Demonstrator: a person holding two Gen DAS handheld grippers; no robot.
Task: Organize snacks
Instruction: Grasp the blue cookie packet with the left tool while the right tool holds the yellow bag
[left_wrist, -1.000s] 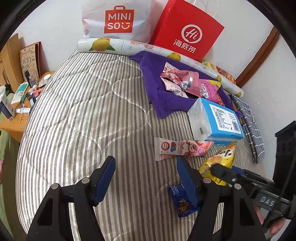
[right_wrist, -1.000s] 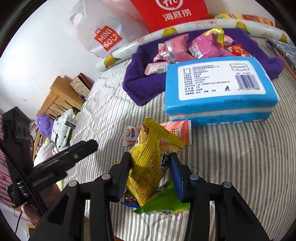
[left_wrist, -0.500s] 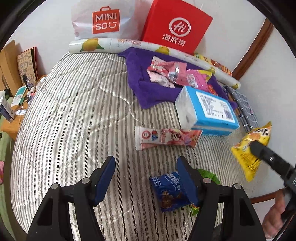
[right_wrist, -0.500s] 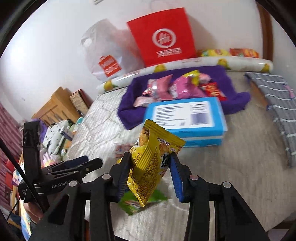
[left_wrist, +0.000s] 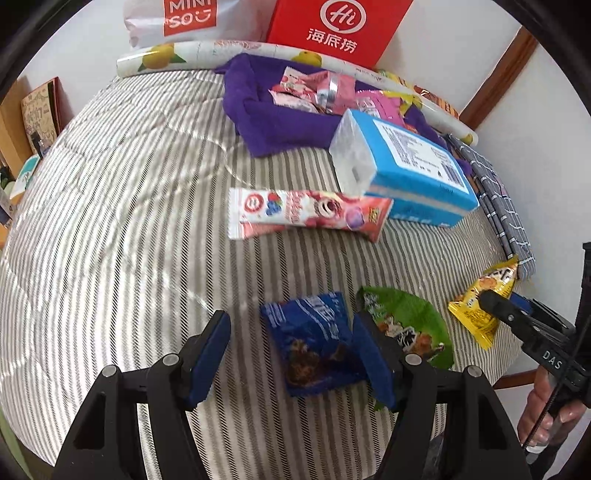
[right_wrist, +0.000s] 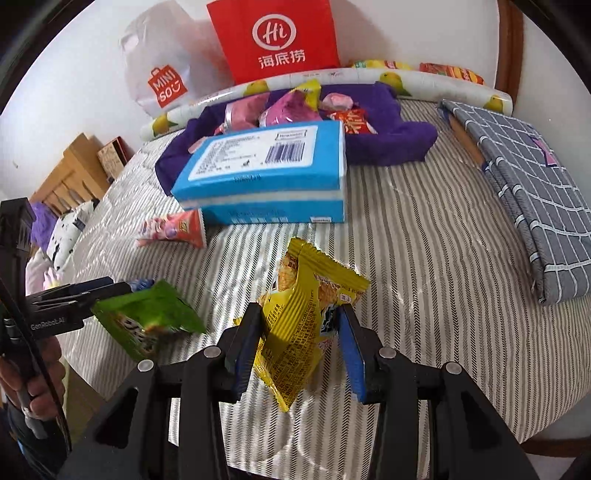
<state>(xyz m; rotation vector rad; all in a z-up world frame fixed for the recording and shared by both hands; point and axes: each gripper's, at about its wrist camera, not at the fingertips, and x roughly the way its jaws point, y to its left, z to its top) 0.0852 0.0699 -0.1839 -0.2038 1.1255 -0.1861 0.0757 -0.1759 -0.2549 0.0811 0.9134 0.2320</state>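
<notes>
In the left wrist view my left gripper (left_wrist: 291, 354) hangs open over the striped bed (left_wrist: 129, 221). A dark blue snack packet (left_wrist: 314, 343) lies flat between its fingers, close to the right finger and well apart from the left one. A green packet (left_wrist: 406, 325) lies just right of it. My right gripper (right_wrist: 299, 347) is shut on a yellow snack packet (right_wrist: 306, 317), held upright above the bed. From the left wrist view that yellow packet (left_wrist: 480, 310) shows at the right edge. A purple cloth (right_wrist: 391, 140) at the back holds several pink and red snacks.
A blue tissue pack (left_wrist: 406, 166) lies in front of the purple cloth, with a long pink packet (left_wrist: 306, 214) beside it. A folded grey checked cloth (right_wrist: 524, 184) is at the right. Red (right_wrist: 273, 37) and white shopping bags (right_wrist: 162, 81) lean on the wall behind a rolled mat (left_wrist: 184, 59).
My left gripper has moved forward and down until the blue packet sits between its fingers. The right gripper has carried the yellow packet off the pile and to the right.
</notes>
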